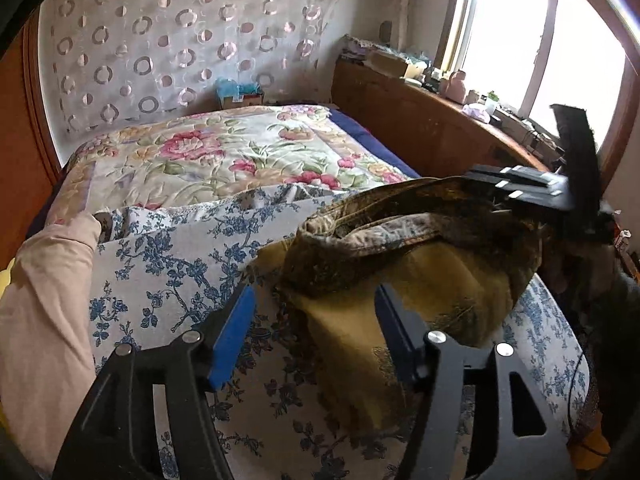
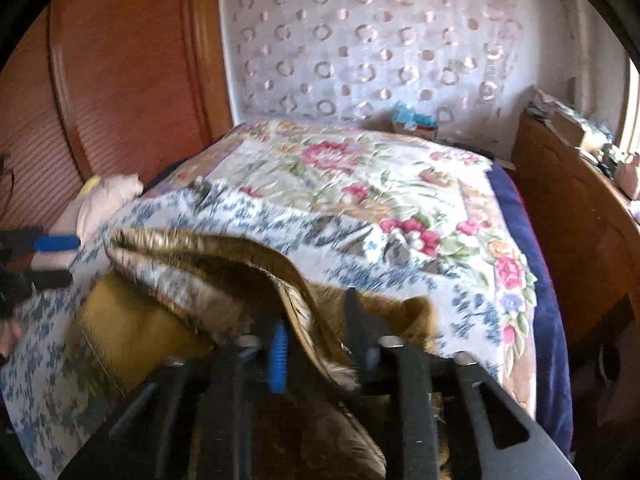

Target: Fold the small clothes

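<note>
An olive-brown garment with a patterned waistband (image 1: 400, 264) lies on a blue-flowered white cloth (image 1: 168, 264) on the bed. My left gripper (image 1: 316, 320) is open, its fingers astride the garment's near left edge without holding it. My right gripper (image 2: 316, 336) is shut on the garment's waistband edge (image 2: 296, 312) and holds it lifted over the rest of the garment (image 2: 132, 332). The right gripper also shows in the left wrist view (image 1: 532, 188) at the garment's far right. The left gripper shows at the left edge of the right wrist view (image 2: 48, 260).
A flowered quilt (image 1: 224, 152) covers the bed beyond the cloth. A pink pillow (image 1: 44, 304) lies at the left. A wooden headboard shelf (image 1: 432, 120) with small items runs under the window at right. A wooden wardrobe (image 2: 120, 64) stands at left.
</note>
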`<state>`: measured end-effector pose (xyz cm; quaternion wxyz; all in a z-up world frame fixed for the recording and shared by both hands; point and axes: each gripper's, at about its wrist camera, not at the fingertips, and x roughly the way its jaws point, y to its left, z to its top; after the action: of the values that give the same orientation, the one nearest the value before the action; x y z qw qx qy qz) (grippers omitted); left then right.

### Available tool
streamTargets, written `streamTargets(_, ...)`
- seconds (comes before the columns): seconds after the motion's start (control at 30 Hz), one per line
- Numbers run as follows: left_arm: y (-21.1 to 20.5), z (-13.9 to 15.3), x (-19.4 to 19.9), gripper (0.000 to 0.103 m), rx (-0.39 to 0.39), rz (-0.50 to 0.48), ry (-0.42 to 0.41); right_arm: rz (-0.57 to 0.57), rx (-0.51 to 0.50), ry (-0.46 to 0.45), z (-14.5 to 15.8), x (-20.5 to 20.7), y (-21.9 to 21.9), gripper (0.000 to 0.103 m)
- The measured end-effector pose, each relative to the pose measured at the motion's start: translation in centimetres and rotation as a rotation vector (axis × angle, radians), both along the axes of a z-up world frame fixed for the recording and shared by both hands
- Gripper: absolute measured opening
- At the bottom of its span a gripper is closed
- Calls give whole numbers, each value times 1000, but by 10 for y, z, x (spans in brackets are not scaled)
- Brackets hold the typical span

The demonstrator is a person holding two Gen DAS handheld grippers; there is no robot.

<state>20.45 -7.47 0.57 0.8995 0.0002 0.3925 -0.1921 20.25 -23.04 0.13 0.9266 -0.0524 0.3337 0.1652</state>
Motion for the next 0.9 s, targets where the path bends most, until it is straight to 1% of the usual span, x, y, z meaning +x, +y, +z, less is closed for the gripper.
streamTargets(0.1,-6,-4,10,64,16,-7,2,-27,2,-40,17,-15,-4,45)
streamTargets(0.23,-13,-6,24,64,41,-13,-2,-41,-27,-79,26,-48,-14,47)
streamTargets(0.33,-19,-8,35,64,59,-20,-2,-33,-50,-51,20,-74,-19,48)
streamTargets(0.43,-20,-11,44,64,72,-14,-2,-17,-104,-11,12,-93,-19,48)
streamTargets(0.53,-20,-16,54,64,93,0,-4,12,-180,23,3,-101,-14,48)
streamTargets(0.6,-18,-21,62,64,105,18,5,21,-215,53,0,-91,-12,48)
streamTargets(0.67,-16,-26,68,64,124,42,11,24,-229,69,-2,-80,-9,48)
streamTargets(0.73,-11,-31,76,64,133,63,24,27,-225,67,0,-69,-9,48)
streamTargets(0.8,-8,-34,80,64,130,76,31,7,-219,52,4,-52,-8,48)
streamTargets(0.9,-2,-34,81,64,96,82,45,-12,-177,40,9,-31,-10,47)
